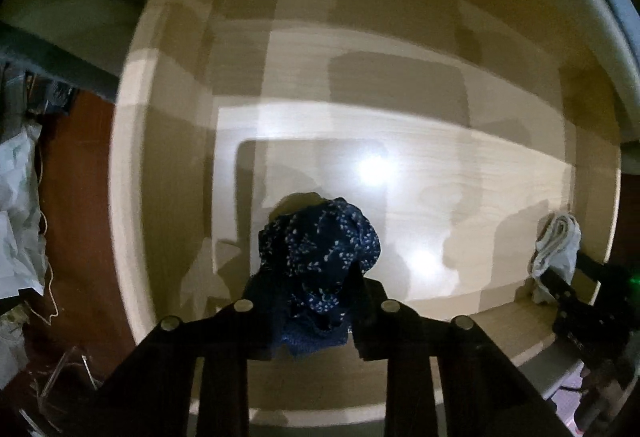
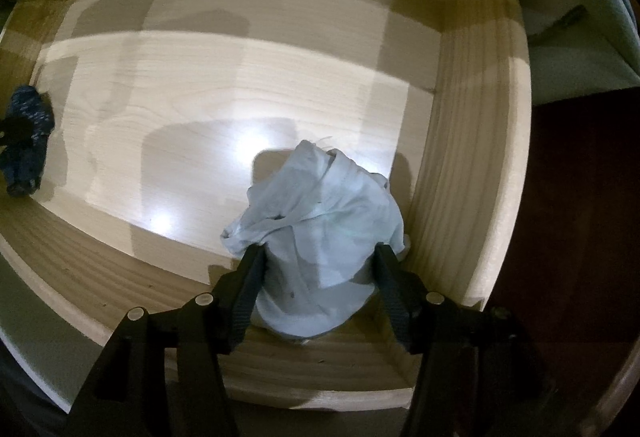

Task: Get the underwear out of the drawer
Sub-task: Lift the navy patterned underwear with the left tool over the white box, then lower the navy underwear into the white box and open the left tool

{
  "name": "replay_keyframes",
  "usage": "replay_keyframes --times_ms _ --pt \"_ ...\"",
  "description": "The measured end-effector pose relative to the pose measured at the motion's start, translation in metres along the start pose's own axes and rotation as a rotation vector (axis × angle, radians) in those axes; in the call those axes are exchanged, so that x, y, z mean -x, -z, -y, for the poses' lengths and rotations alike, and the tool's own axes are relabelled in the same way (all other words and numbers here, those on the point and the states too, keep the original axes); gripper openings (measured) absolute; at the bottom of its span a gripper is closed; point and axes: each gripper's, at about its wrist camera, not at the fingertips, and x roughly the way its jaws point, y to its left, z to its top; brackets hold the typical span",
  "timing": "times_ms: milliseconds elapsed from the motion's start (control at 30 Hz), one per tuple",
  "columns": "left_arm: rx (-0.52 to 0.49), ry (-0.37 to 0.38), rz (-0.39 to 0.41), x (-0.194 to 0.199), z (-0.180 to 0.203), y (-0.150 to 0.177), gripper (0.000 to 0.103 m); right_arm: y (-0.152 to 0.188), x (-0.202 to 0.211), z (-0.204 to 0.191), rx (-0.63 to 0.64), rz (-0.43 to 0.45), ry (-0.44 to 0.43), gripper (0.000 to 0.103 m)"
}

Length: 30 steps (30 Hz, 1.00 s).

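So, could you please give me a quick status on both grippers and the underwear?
Left gripper shut on navy floral underwear. Right gripper shut on pale blue underwear. Both bundles over the wooden drawer. Nothing in the way.

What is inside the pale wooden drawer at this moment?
Inside the pale wooden drawer nothing lies loose on the visible floor. A dark blue speckled underwear and a light blue crumpled underwear hang in the grippers; the floor beneath each is covered.

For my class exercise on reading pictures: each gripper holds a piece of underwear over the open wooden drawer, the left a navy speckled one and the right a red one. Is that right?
Not quite. The right gripper holds a pale blue-white piece, not a red one, as the right wrist view shows. The left gripper does hold the navy speckled piece over the wooden drawer.
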Motion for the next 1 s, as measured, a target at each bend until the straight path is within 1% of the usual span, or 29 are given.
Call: replay_keyframes --times_ms 133,300,367,400,433,567,733,900,1000 --pt "-0.004 0.014 0.033 0.019 -0.005 0.008 0.026 0.0 0.001 -0.006 0.0 -0.005 0.007 0.055" --pt "-0.021 0.035 0.084 0.045 0.004 0.019 0.026 -0.004 0.006 -0.012 -0.004 -0.01 0.017 0.056" --pt "-0.027 0.044 0.105 0.064 0.003 0.023 0.026 -0.005 0.007 -0.014 -0.003 -0.012 0.02 0.056" --pt "-0.031 0.05 0.111 0.077 -0.01 0.024 0.026 -0.007 0.006 -0.012 0.0 -0.012 0.022 0.056" --pt "-0.036 0.054 0.121 0.087 -0.015 0.025 0.026 -0.008 0.007 -0.012 0.001 -0.012 0.022 0.056" --pt "-0.069 0.051 0.171 0.122 -0.014 0.033 0.026 -0.011 0.009 -0.012 0.001 -0.011 0.025 0.056" --pt "-0.101 0.045 0.255 0.183 -0.022 0.04 0.026 -0.011 0.012 -0.011 0.003 -0.003 0.028 0.055" --pt "-0.12 0.068 0.377 0.25 -0.016 0.036 0.026 -0.004 0.011 -0.011 0.005 0.002 0.027 0.055" --pt "-0.139 0.072 0.45 0.283 -0.008 0.029 0.026 -0.004 0.011 -0.011 0.006 0.004 0.027 0.055"
